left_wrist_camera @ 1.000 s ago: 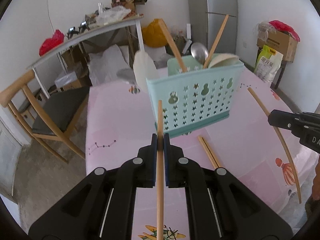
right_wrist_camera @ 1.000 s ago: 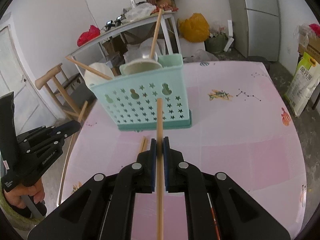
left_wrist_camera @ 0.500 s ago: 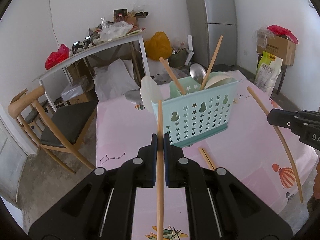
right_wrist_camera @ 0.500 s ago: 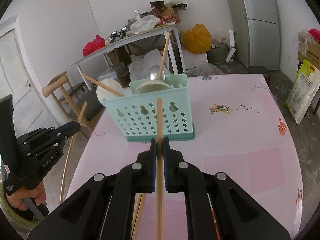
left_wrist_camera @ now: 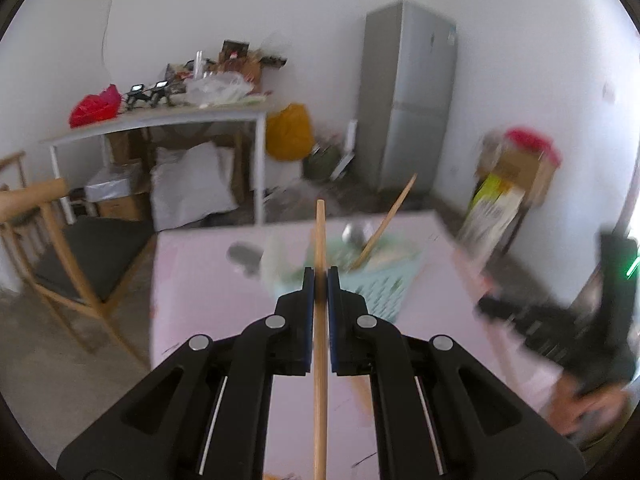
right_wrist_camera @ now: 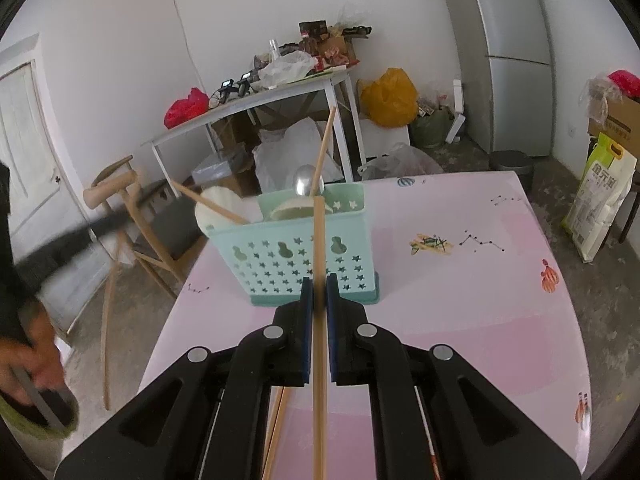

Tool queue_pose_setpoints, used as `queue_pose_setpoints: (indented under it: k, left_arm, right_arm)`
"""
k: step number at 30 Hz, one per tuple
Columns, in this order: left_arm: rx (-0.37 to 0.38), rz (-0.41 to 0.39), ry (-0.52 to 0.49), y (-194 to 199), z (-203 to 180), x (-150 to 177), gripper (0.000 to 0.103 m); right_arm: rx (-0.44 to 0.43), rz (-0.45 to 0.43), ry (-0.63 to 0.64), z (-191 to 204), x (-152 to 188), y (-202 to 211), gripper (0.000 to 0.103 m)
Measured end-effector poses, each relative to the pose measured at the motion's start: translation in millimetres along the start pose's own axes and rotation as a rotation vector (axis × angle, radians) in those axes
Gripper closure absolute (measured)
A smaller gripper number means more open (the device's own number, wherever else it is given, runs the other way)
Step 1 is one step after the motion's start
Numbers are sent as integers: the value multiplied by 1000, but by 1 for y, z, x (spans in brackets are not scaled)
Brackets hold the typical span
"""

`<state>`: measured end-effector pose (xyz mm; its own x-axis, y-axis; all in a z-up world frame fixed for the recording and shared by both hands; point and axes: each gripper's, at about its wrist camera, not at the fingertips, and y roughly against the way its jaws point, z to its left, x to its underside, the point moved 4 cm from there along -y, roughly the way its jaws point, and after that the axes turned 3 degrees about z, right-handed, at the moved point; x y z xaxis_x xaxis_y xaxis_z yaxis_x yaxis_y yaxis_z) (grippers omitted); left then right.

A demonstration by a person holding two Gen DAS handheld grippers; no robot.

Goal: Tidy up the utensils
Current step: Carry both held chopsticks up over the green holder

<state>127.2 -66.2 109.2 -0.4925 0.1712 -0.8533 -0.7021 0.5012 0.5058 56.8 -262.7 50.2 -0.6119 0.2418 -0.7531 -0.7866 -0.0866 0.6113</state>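
Left wrist view: your left claw (left_wrist_camera: 319,280) is clamped tight on a single wooden chopstick (left_wrist_camera: 320,340), which runs straight along the claw's own line, its tip reaching out past the pads toward the far side of the pink bench (left_wrist_camera: 192,280). This view is smeared with motion blur. The mint utensil basket (left_wrist_camera: 376,284) sits ahead and slightly right of the claw, lower in the picture than the chopstick tip, with a steel spoon (left_wrist_camera: 354,232) and another chopstick leaning out of its top. At the right edge you can make out the other claw as a dark blur; no detail is readable there.

Right wrist view: your right claw (right_wrist_camera: 319,292) is likewise closed on its own chopstick (right_wrist_camera: 319,320), again lying lengthwise between the pads and pointing forward. Here the basket (right_wrist_camera: 296,256) stands directly ahead, upright on the bench (right_wrist_camera: 460,300), and the chopstick tip lines up over its open top near a pale bowl or ladle head. Two more chopsticks (right_wrist_camera: 276,432) lie on the bench below the claw.

The drop turns on this: each chopstick's long axis points at the basket but slopes only gently downward, so I judge you must tip it steeper, tip over the opening. The right hand looks better aligned.
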Motion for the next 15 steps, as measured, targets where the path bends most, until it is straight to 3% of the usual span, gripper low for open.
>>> queue_pose_setpoints:
  k: [8,13,15]
  left_arm:
    - [219,-233,205,18,16,-74,98]
    - [257,-381,305,12,20,-107,98]
    - [239,-451,323,4,17,-119,98]
  right_arm:
    - [11,-7,0,-2,-4,2,96]
    - [11,2,-11,-5,-3,-2,96]
    - [10,6,-13,-5,-3,-3,96]
